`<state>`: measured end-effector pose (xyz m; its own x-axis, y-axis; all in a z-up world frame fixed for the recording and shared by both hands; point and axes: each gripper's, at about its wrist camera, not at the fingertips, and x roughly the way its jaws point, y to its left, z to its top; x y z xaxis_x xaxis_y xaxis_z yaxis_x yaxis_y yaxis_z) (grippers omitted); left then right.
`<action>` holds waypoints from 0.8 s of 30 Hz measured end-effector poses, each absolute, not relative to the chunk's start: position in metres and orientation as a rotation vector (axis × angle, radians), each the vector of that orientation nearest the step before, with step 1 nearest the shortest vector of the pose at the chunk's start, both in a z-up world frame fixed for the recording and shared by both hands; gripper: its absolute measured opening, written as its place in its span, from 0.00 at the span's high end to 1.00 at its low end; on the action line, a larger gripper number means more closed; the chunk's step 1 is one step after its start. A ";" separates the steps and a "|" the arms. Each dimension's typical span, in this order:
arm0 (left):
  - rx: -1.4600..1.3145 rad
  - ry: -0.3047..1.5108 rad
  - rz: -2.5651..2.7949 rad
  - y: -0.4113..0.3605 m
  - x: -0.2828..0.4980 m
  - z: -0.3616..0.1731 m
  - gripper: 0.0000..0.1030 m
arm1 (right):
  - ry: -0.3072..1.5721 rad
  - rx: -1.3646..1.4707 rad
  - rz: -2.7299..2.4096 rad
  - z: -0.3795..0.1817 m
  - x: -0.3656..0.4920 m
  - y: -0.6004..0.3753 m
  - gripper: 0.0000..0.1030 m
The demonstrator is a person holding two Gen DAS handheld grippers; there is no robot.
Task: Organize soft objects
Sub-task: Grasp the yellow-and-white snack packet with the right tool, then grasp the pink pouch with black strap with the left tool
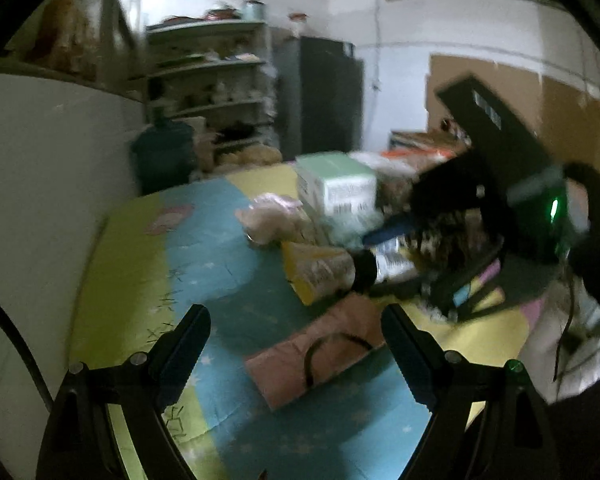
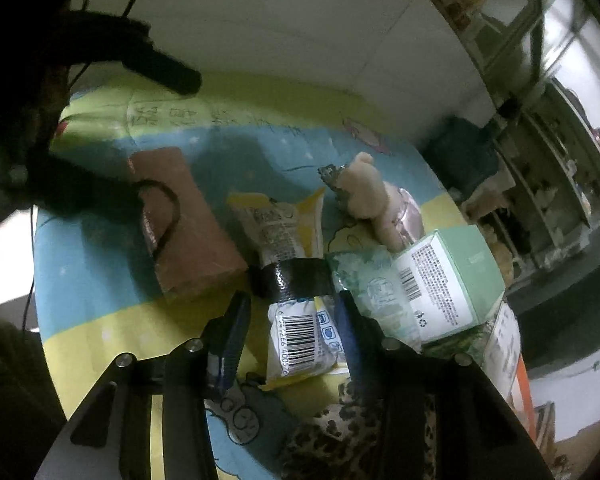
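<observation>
We are at the grasping step: the right gripper is lowered over a white and yellow soft packet with a barcode, which lies on the bed sheet among the other items. Its jaws stand either side of the packet. The right finger lies along the packet's edge, while a gap shows between the left finger and the packet, so we judge the jaws as closing in but not yet pinching. A black band lies across the packet's far end, and a second yellow packet lies just beyond it. The left gripper hovers with its jaws spread and nothing between them, above a pink pouch with a dark loop handle. The next move calls for closing on the packet's middle without catching the sheet or the leopard-print fabric below, then lifting clear of the band. As for containers, the pink pouch lies flat and closed, and we cannot tell its contents. A green and white box sits at the right, closed, resting on a floral soft pack. A beige plush bear lies behind, near the box. No open bin or basket for sorting is visible in either view, so the destination remains undetermined.
</observation>
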<state>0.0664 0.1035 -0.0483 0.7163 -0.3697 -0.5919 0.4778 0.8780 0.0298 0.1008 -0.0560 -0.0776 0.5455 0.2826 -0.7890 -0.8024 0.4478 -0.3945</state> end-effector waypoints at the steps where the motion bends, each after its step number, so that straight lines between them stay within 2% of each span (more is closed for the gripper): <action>1: 0.194 0.631 -0.492 0.102 0.068 -0.052 0.15 | 0.717 -0.834 0.737 -0.075 0.106 -0.057 0.66; 9: 0.308 0.710 -0.606 0.093 0.080 -0.070 0.15 | 0.779 -0.620 0.729 -0.067 0.116 -0.065 0.69; 15: 0.377 0.743 -0.641 0.088 0.088 -0.078 0.16 | 0.749 -0.418 0.718 -0.053 0.106 -0.081 0.69; 24: 0.290 0.756 -0.642 0.089 0.090 -0.082 0.28 | 0.658 -0.138 0.600 -0.041 0.075 -0.109 0.69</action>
